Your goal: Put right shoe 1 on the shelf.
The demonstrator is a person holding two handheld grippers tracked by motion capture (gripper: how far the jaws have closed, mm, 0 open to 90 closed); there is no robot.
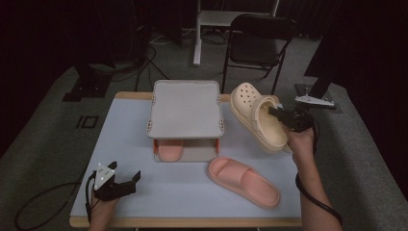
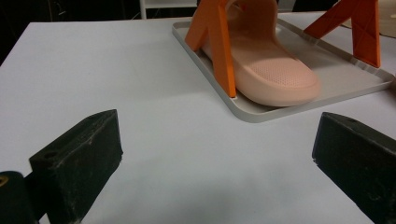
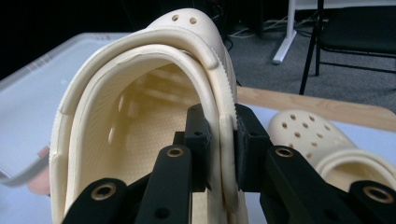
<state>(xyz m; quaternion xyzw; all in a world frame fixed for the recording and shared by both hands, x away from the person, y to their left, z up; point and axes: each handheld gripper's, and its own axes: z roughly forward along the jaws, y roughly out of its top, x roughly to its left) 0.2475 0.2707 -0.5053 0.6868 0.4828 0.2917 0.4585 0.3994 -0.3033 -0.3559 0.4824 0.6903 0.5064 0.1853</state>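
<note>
The cream clog (image 1: 255, 118) hangs tilted in the air right of the grey two-tier rack (image 1: 185, 108), its side wall pinched between the nearly closed jaws of the right gripper (image 3: 220, 151) (a second clog (image 3: 322, 140) lies on the table behind). The left gripper (image 1: 126, 180) rests gaping and empty near the table's front left, facing the pink slide (image 2: 268, 65) on the rack's lower tray.

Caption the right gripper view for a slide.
Right gripper shut on the side wall of a cream clog, a second clog on the table behind.
</note>
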